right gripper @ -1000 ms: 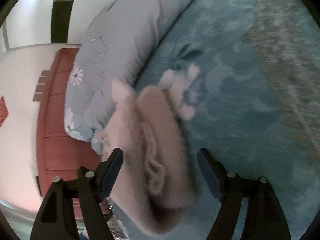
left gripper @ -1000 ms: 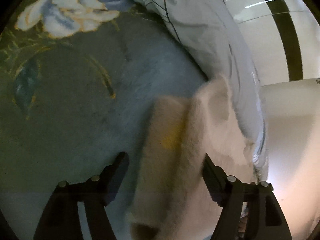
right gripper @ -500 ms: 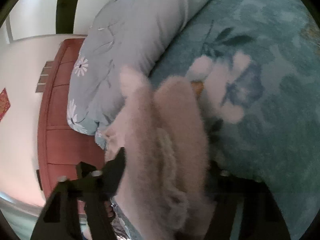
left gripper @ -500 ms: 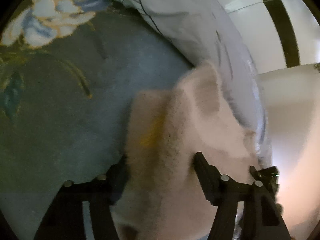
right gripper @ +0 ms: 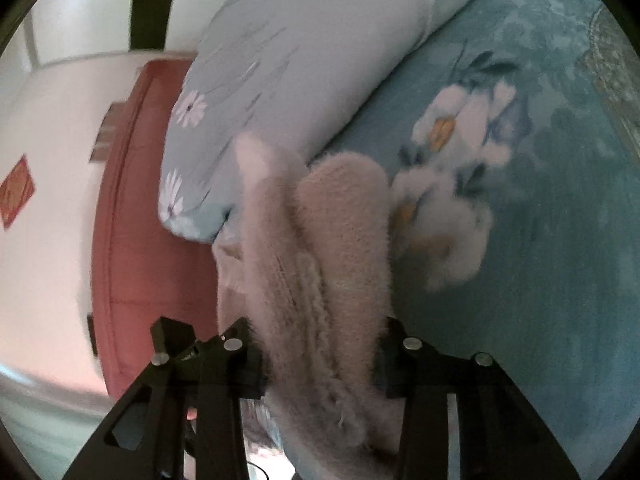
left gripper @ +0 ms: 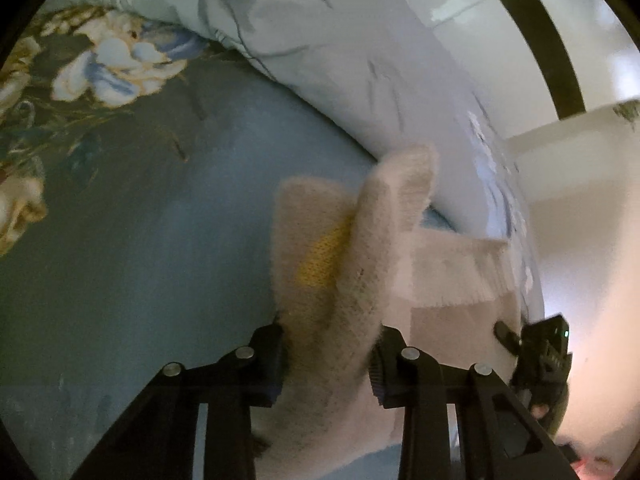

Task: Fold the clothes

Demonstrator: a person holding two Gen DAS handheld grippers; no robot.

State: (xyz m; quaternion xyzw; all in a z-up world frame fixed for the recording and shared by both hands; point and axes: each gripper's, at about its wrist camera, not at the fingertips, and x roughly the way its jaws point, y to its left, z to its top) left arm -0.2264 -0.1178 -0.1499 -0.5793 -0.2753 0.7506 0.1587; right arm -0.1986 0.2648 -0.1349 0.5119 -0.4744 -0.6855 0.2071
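Note:
A fluffy cream sweater (left gripper: 360, 264) with a yellow patch lies bunched and folded on the blue floral bedspread (left gripper: 140, 240). My left gripper (left gripper: 326, 364) is shut on the sweater's near fold. In the right wrist view the same sweater (right gripper: 332, 264) runs up between the fingers, and my right gripper (right gripper: 320, 360) is shut on its thick folded edge. The other gripper shows at the right edge of the left wrist view (left gripper: 540, 356). The sweater's lower part is hidden behind the fingers.
A pale blue pillow with daisy print (right gripper: 280, 60) lies just beyond the sweater, touching its far tip; it also shows in the left wrist view (left gripper: 360, 60). A red headboard (right gripper: 132, 208) and white wall (right gripper: 52, 120) stand at the left.
Both grippers went from open around the sweater to closed on it. The sweater has bunched up and shifted slightly toward the pillow.

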